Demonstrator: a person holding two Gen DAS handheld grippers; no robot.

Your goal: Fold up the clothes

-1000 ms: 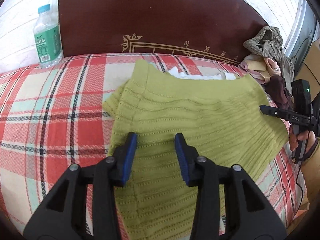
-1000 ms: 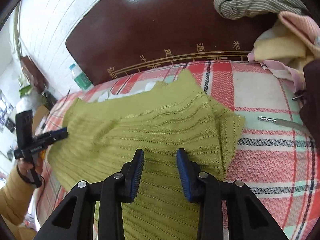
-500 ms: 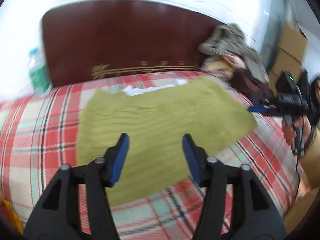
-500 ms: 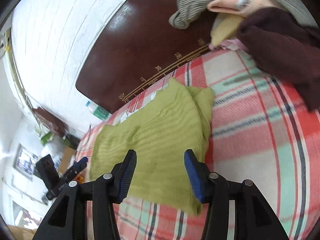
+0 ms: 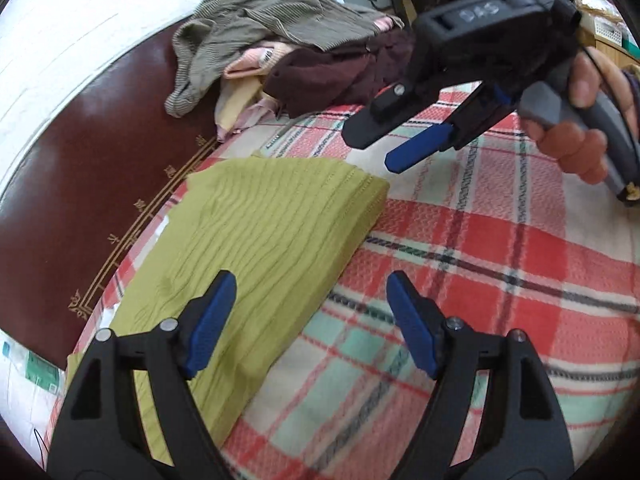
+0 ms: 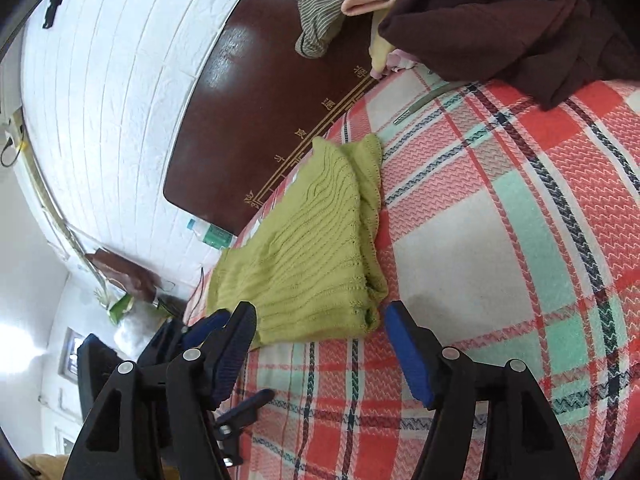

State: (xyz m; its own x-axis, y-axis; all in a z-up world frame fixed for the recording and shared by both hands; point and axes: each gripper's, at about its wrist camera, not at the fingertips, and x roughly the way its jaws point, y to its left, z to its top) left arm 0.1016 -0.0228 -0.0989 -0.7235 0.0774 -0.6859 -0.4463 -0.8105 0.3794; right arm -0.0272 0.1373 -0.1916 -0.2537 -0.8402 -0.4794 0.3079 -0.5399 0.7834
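Green knit sweater lies folded on the bed | left gripper, right gripper: jaws open, empty | risk: a jaw snags the loose knit, undoing the fold

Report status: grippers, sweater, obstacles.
Left gripper open, empty. Right gripper open, empty. Green sweater folded flat on blanket. Clothes pile beyond, clear.
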